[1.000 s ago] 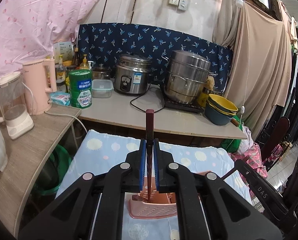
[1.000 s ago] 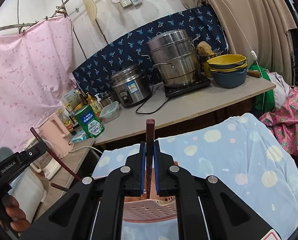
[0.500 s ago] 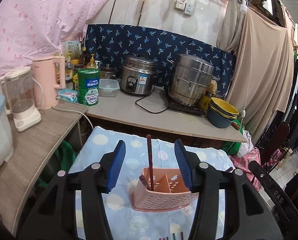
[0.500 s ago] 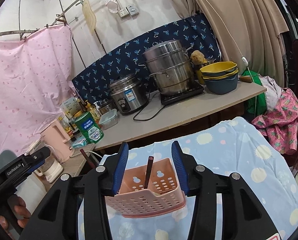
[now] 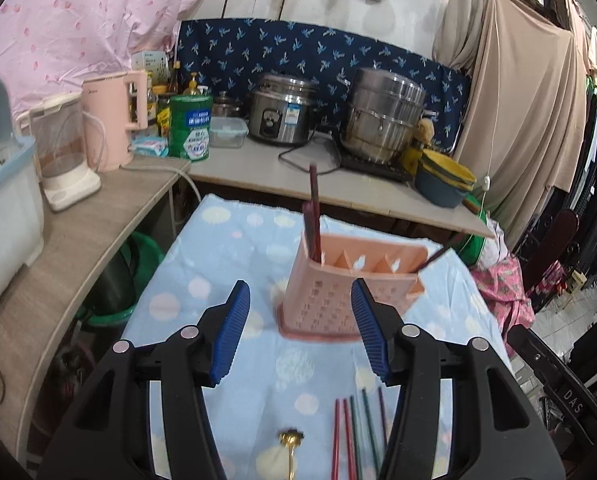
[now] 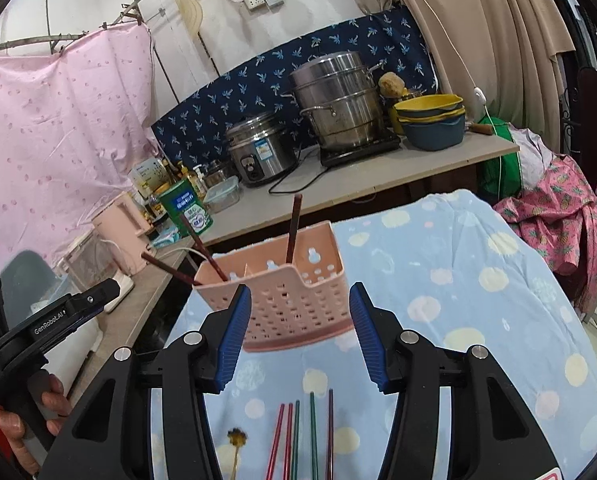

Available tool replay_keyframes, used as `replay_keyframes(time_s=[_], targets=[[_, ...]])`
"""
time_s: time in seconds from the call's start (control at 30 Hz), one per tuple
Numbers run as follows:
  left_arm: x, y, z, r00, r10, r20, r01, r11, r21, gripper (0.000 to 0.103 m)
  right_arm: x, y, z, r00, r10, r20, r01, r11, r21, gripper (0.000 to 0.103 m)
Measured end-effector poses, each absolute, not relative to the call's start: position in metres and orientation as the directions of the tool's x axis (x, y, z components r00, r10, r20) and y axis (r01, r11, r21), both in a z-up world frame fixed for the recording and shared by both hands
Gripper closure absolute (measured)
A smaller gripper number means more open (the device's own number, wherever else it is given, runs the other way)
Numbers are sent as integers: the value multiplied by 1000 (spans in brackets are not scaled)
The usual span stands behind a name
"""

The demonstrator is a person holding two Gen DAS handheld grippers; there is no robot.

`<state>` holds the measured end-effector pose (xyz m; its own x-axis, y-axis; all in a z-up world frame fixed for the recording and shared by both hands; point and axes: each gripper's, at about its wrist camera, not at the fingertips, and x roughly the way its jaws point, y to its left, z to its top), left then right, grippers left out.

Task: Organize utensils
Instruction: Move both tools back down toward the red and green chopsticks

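From the left wrist, the left claw (image 5: 298, 332) had just been opening and stood apart with nothing between its pads, short of the pink caddy (image 5: 348, 286) on the blue spotted cloth (image 5: 218, 248). Dark chopsticks (image 5: 313, 212) stood upright in the caddy's left end, likely dropped there to sort them.

From the right wrist, the right claw (image 6: 298, 334) had likewise been opening, empty. Loose chopsticks (image 6: 298, 436) and a gold spoon (image 6: 236, 446) lay nearer than the caddy, unsorted.

Chopsticks (image 5: 313, 216) in caddy (image 5: 346, 292) — loose chopsticks (image 5: 358, 436) before it.
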<state>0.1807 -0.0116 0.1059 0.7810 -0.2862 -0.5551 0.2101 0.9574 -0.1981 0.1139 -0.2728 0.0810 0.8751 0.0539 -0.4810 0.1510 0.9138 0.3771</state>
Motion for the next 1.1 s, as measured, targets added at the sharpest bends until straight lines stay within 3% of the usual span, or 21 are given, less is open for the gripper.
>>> replay_keyframes(time_s=[0.47, 0.8, 1.1], targets=[[115, 1, 9, 642, -248, -725, 185, 968, -167, 53, 42, -240, -17, 717, 66, -694, 174, 947, 270, 53], [80, 2, -36, 545, -246, -802, 192, 967, -166, 53, 12, -223, -57, 641, 66, -764, 168, 960, 225, 56], [59, 10, -53, 511, -229, -829, 189, 970, -151, 53, 7, -212, -70, 614, 74, -786, 143, 969, 202, 73]])
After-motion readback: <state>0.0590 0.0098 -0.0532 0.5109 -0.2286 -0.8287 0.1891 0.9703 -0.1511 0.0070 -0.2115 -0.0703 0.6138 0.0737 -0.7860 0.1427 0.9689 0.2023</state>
